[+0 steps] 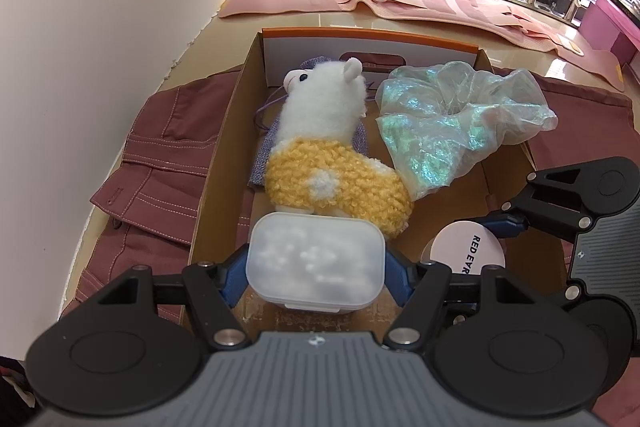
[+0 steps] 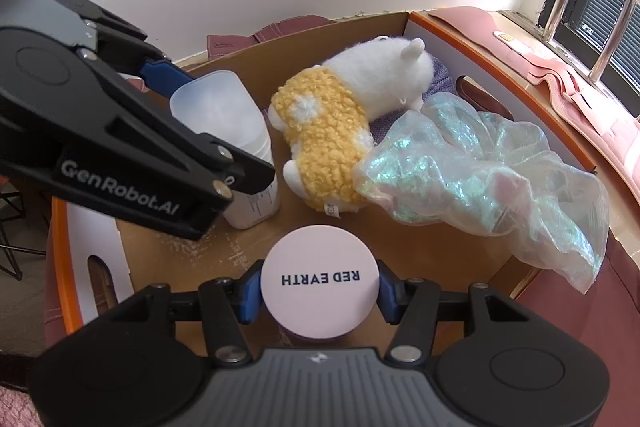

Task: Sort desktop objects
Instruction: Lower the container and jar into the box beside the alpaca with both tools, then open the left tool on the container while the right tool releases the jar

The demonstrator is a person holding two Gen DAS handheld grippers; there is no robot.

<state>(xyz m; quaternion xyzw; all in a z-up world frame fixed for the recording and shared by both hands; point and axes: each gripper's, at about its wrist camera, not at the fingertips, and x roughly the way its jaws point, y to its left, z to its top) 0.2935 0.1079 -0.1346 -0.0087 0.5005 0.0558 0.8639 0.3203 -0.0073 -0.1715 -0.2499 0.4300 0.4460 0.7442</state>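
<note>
Sitting between fingers (image 2: 248,297): jar (image 2: 319,281), seemingly gripped.

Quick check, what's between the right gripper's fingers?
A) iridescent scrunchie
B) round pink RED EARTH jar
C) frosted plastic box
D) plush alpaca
B: in the right wrist view the right gripper has its blue pads against both sides of the round pink RED EARTH jar; the frosted plastic box sits in the left gripper.

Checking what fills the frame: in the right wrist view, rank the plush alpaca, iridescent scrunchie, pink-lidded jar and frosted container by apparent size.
1. Iridescent scrunchie
2. Plush alpaca
3. Unsure: pink-lidded jar and frosted container; the jar sits nearest the camera, and the left gripper hides part of the container.
</note>
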